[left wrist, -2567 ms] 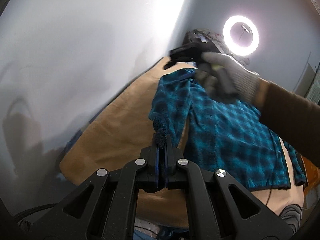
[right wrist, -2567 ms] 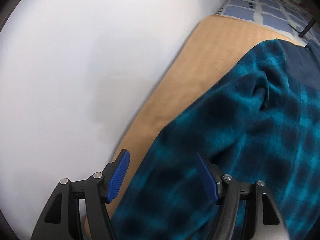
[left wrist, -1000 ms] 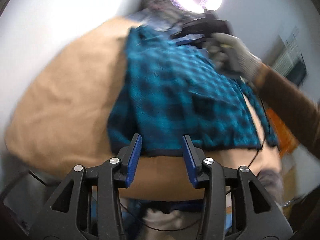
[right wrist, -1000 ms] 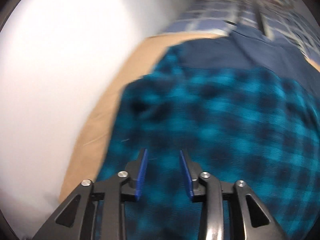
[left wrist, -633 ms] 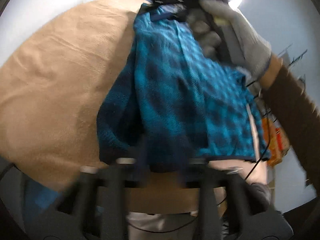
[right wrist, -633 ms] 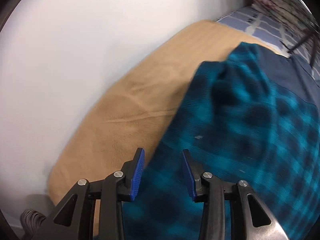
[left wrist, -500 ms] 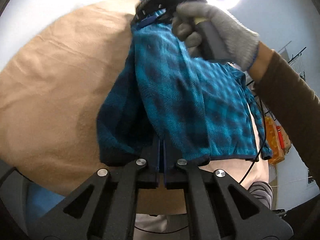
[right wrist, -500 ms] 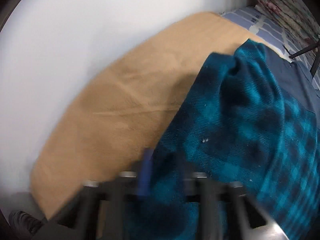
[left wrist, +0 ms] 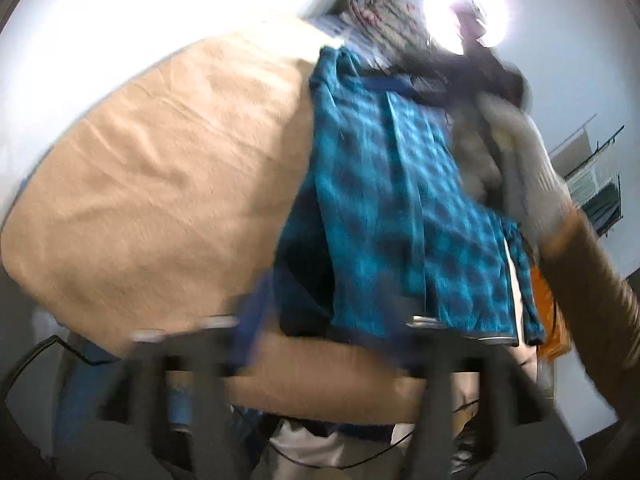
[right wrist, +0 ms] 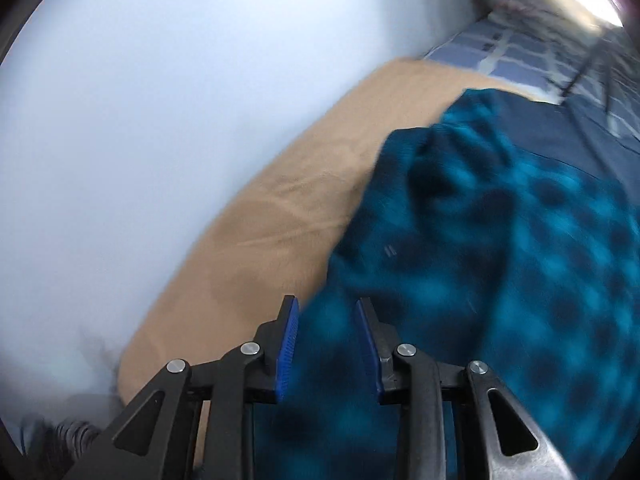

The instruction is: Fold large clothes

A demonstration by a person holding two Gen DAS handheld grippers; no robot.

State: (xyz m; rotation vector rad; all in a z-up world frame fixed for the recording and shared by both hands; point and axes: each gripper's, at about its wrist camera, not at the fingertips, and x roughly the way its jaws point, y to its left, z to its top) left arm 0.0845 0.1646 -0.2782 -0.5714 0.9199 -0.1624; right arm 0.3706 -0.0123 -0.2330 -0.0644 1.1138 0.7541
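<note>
The teal plaid shirt (left wrist: 384, 200) lies on the tan blanket (left wrist: 160, 184) covering the bed, one side already doubled inward. The left gripper (left wrist: 320, 320), blurred, is opening at the hem edge, nothing pinched between its jaws, apparently letting the fold settle. The right gripper (right wrist: 326, 344) is also opening, fabric beneath but not clamped, near the collar end.

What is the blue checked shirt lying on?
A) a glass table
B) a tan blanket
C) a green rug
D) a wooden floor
B: the blue checked shirt lies spread on a tan blanket, which shows bare beside the shirt in both wrist views.
</note>
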